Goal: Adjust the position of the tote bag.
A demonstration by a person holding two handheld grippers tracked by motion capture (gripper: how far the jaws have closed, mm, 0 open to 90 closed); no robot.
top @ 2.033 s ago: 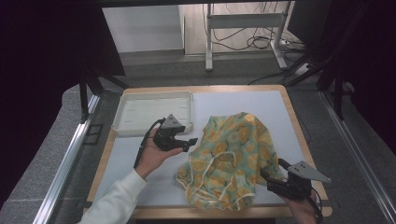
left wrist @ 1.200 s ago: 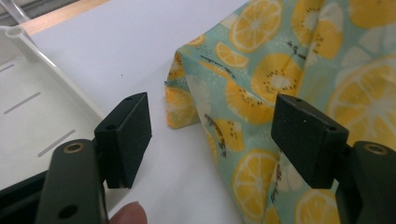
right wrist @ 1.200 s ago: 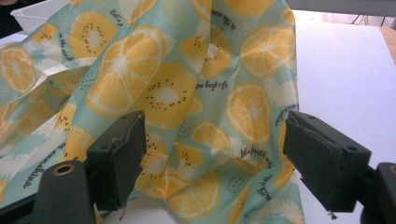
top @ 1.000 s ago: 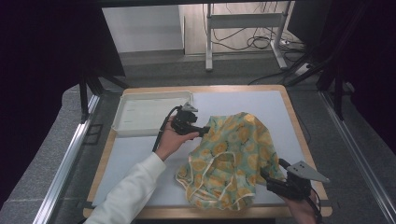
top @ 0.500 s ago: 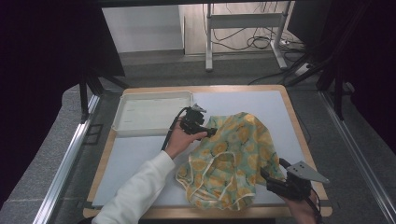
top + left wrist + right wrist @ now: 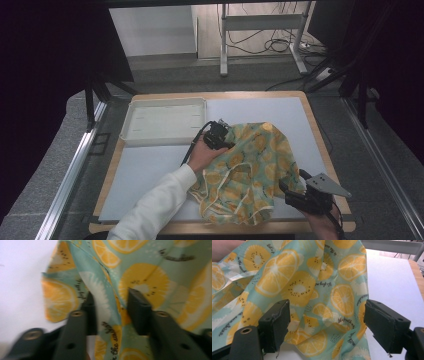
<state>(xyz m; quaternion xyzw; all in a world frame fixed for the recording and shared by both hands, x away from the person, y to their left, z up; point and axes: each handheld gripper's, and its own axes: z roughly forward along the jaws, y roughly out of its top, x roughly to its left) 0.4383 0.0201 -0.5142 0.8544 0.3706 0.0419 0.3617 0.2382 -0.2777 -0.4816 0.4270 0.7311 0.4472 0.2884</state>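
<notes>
Counter [image 6: 150, 170]: a white work surface with a wooden edge, carrying everything below.
Cloth [image 6: 250, 165]: a crumpled mint-green fabric printed with orange slices and kiwi-like rounds, trimmed in cream binding; it lies on the right half of the counter, from just right of the tray down to the near edge.
Cloth writing: small black cursive lines run between the fruit; in the left gripper view [image 6: 155, 272] one fragment reads roughly "the summer", the rest is too blurred or too small to read.
Tray [image 6: 165, 120]: a shallow white rectangular tray at the far left of the counter, just beside the cloth's upper left edge; no label is legible on it.
Sleeve [image 6: 150, 210]: a white sleeve comes in from the bottom, the hand reaching to the cloth's upper left corner.
Right gripper [image 6: 292, 192]: at the near right corner of the counter, against the cloth's lower right edge; its jaws stand wide apart with the cloth [image 6: 312, 290] lying between and beyond them, nothing gripped.
Left gripper [image 6: 222, 137]: at the cloth's upper left edge, beside the tray; its jaws are narrowly parted with a raised fold of cloth between them, and whether they pinch it I cannot tell.
</notes>
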